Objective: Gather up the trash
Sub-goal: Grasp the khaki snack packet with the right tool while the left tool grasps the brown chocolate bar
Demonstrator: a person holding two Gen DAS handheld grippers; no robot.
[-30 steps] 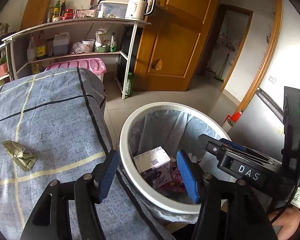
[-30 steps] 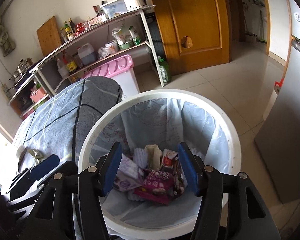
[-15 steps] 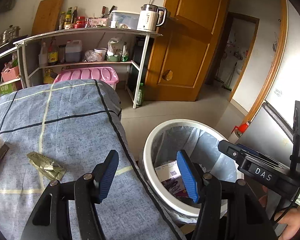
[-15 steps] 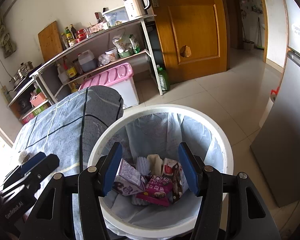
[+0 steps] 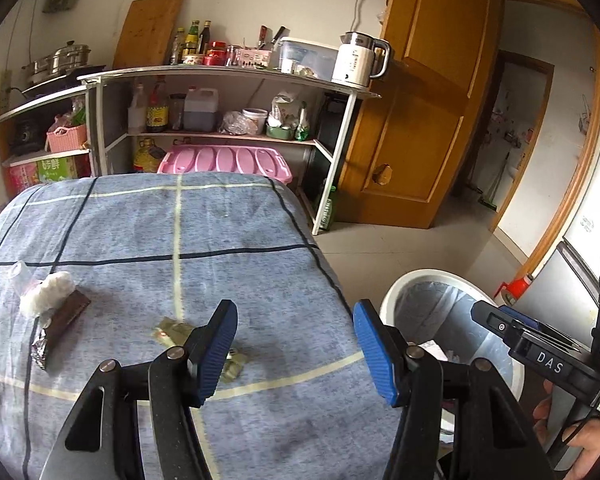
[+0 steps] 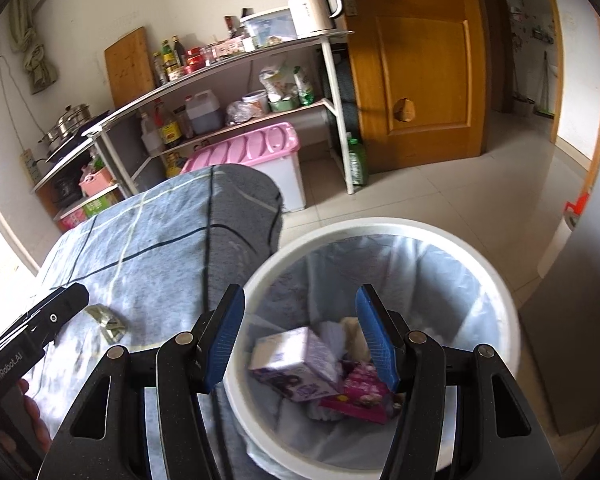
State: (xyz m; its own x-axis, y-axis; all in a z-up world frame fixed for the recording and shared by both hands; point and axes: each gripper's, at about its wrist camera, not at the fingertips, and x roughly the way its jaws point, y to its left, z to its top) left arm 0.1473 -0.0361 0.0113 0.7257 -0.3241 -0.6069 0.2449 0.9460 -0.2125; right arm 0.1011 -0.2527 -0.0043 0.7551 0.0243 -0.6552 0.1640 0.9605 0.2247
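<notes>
Because trash is dropped in from the table's right edge, the white bin [image 6: 496, 280] is kept just beside it, with a purple carton [image 6: 296, 364] inside. The left gripper [image 5: 296, 348] is held half open and empty over a green wrapper [image 5: 172, 330] near the near edge. The right gripper [image 6: 300, 338], marked "DAS", is likewise empty; the carton's print is perhaps too blurred.
</notes>
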